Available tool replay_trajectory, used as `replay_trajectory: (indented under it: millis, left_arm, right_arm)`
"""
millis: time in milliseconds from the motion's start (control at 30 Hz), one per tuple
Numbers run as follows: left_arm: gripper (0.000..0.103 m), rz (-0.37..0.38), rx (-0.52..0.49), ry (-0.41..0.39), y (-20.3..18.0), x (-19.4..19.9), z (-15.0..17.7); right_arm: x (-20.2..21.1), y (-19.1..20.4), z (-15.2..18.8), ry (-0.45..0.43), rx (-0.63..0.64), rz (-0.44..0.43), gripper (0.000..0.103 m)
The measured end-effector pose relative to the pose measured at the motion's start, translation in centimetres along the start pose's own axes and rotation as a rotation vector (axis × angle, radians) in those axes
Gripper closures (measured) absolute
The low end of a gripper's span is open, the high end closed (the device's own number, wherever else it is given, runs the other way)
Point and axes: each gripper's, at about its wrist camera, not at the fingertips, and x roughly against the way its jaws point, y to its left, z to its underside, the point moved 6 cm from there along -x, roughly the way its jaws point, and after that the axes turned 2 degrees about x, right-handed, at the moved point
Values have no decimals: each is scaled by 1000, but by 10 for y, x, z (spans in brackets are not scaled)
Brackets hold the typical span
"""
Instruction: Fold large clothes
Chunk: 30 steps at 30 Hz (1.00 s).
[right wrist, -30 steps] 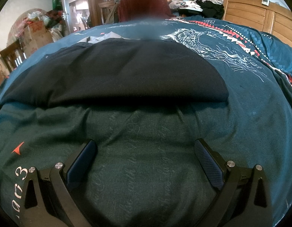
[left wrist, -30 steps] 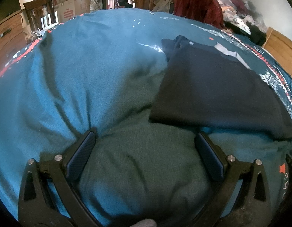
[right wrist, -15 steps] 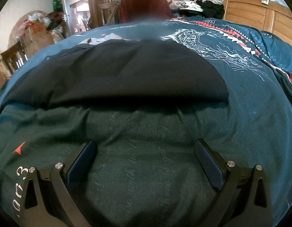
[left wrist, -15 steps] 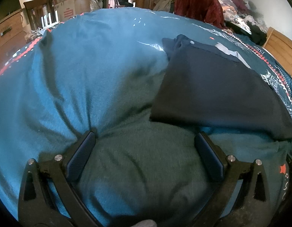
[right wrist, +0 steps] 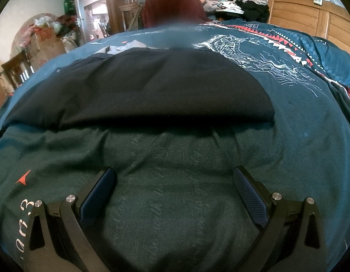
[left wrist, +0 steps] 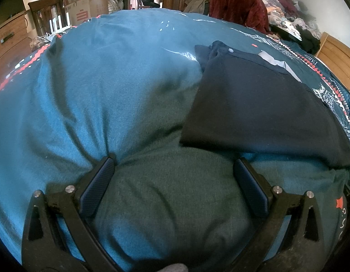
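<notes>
On the bed, the left hand-held gripper (left wrist: 173,166) is resting with its jaws spread wide and nothing between them, its fingers (left wrist: 100,181) pressing into the teal bedcover (left wrist: 95,79) and bunching creases around the left one. The right hand-held gripper (right wrist: 175,181) is sitting just as wide and just as empty on the same cover. Just ahead of both, the folded dark navy garment (right wrist: 141,88) is lying flat, its near edge close to the fingertips but apart from them; in the left wrist view it is sitting to the right, with a pale grey layer (left wrist: 274,64) and a small button (left wrist: 231,50) showing at its far end.

Risks, as I am judging them: closing here is likely taking up bedcover with or instead of the garment, since the soft cover is already puckering, and a pinch on the top layer alone is likely undoing the fold.

Writing: white script is running beside a red star on the cover, too distorted to read; the cardboard boxes (left wrist: 86,2) are carrying red print I cannot make out
</notes>
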Motion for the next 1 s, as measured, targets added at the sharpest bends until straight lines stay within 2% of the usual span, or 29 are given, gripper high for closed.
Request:
replay_trajectory:
  millis: [767,833,900,1000]
  left_arm:
    - [0,-3,1,18,0,1,0]
    - [0,11,12,28,1,7,1]
    - [1,59,54,30,1,21,5]
    - [19,129,100,30,-1,41,9]
  right_arm:
    - [-1,-1,0,3,-1,2,0]
    - [0,-1,0,5,0,4,0]
    - [0,-1,0,4,-1,3,0]
    - [0,-1,0,3,-1,3,0]
